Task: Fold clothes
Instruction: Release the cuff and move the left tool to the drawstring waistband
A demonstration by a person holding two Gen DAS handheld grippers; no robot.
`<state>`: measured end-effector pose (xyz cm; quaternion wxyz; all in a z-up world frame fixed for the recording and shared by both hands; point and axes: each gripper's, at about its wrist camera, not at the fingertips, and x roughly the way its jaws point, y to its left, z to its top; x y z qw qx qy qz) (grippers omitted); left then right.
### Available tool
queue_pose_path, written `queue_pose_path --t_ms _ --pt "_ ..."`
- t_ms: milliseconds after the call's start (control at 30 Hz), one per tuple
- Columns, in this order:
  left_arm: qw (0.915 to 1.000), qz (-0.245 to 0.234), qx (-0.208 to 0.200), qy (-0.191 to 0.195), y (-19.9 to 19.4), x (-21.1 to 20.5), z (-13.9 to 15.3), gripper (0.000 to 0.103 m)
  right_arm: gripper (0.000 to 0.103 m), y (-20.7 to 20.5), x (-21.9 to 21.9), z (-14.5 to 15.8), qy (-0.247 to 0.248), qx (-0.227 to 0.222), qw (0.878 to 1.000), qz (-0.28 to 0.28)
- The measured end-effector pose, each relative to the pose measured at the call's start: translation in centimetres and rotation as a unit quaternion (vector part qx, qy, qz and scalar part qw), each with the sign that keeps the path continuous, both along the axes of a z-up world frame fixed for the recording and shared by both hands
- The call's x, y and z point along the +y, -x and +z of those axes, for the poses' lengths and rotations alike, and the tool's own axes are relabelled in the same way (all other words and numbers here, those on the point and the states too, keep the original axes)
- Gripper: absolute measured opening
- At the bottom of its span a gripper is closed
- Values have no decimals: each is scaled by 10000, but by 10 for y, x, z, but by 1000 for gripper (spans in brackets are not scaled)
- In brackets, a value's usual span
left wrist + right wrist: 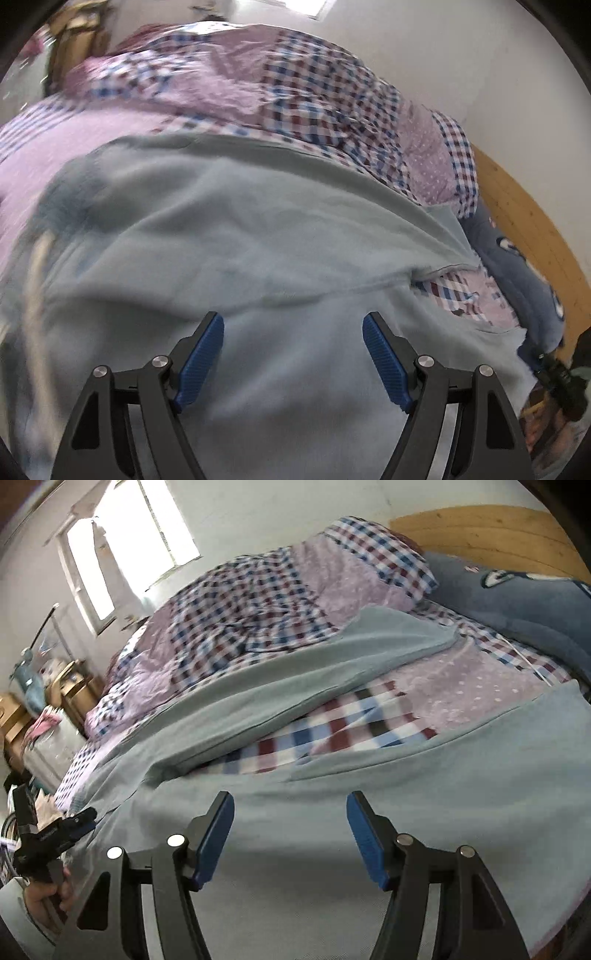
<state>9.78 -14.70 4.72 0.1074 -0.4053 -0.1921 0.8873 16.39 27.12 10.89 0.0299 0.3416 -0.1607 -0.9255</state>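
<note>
Fleece garment (236, 229) (pale blue, soft), checked quilt (314, 85) beneath, left tool (293, 354) and right tool (290, 830) spread apart

A pale blue-grey fleece garment (236, 236) lies plain and unpatterned. The quilted bedspread (258, 602) under it mixes lilac patches with white dots and checks of navy, maroon and white. A dusky blue pillow (517, 602) carries a white motif. The wooden headboard (491, 531) is honey-yellow.

left gripper (293, 325) low centre of frame, jaws wide apart, nothing between. right gripper (290, 805) same, low centre, spread.
</note>
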Motion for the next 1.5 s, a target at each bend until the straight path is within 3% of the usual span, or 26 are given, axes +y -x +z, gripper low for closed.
queue_pose_path --t_ms 300,533,667,900,1000,1233,1300,1367,1500 --pt "9931 1068 -63 -486 -94 -79 16 81 71 -26 -60 0 -266 93 9972 691" --pt "9852 1476 -80 -868 -140 -116 16 81 72 -35 -90 -4 -449 110 9942 971" --pt "9818 1714 -119 -811 -160 -128 18 81 72 -40 -108 -7 -554 120 9920 1127" --pt "9641 2276 -314 -1328 -194 -158 11 82 72 -51 -133 -15 -831 69 9859 1454" --pt "9663 2223 -521 -1190 -193 -156 6 82 72 -54 -144 -20 -925 41 9821 1639" --pt "9778 1786 -1074 -201 -182 -129 -4 81 73 -48 -150 -25 -804 -27 9811 1757" --pt "9781 1674 -1234 115 -180 -120 -8 67 73 -44 -146 -26 -639 -83 9835 1692" --pt "9769 1561 -1392 431 -177 -112 -12 20 73 -39 -143 -27 -459 -154 9854 1630" --pt "9808 1403 -1217 600 -181 -101 -4 3 73 -34 -139 -30 -214 -275 9869 1572"
